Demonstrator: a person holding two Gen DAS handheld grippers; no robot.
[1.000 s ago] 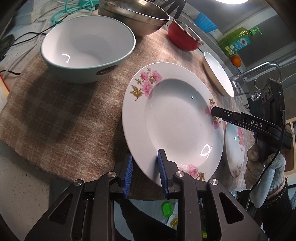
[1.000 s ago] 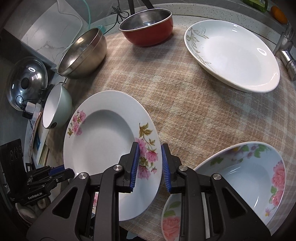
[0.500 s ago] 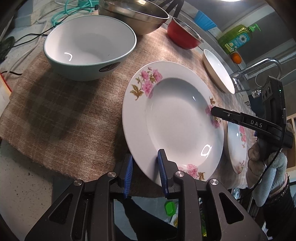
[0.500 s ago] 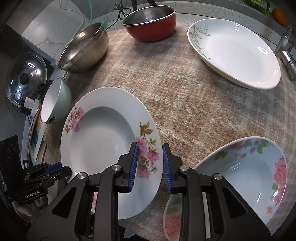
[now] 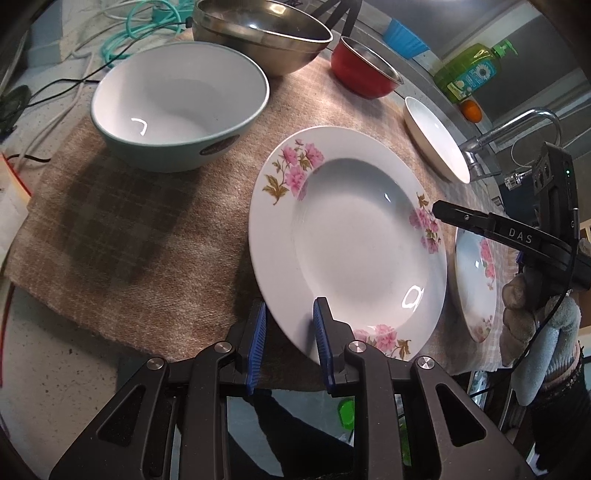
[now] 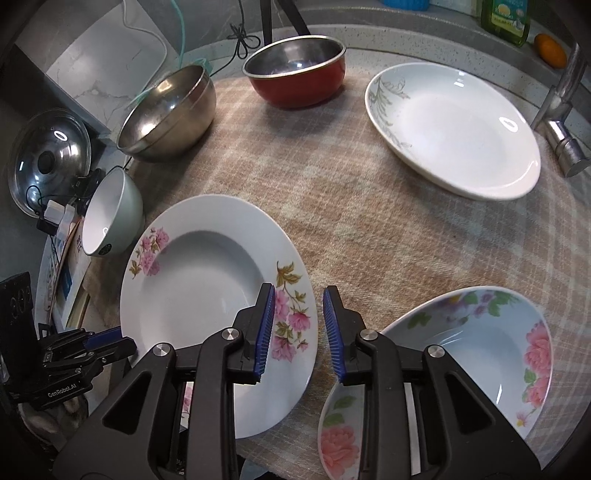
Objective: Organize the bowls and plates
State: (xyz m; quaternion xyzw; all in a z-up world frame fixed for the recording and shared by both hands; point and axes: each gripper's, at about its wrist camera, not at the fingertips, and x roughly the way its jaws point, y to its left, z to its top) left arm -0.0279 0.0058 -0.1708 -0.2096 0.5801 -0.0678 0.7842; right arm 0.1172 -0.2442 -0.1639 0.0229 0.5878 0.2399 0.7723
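We saw dim, cool overhead light glinting off the flowered plate, soft shadows across the checked cloth, and strong fisheye bending with dark corners.

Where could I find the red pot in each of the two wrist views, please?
Left wrist view: the red pot sits near the top, right of centre, beside the steel bowl.
Right wrist view: the red pot sits at top centre.
Shared landmark: the steel bowl, just left of the pot in both.
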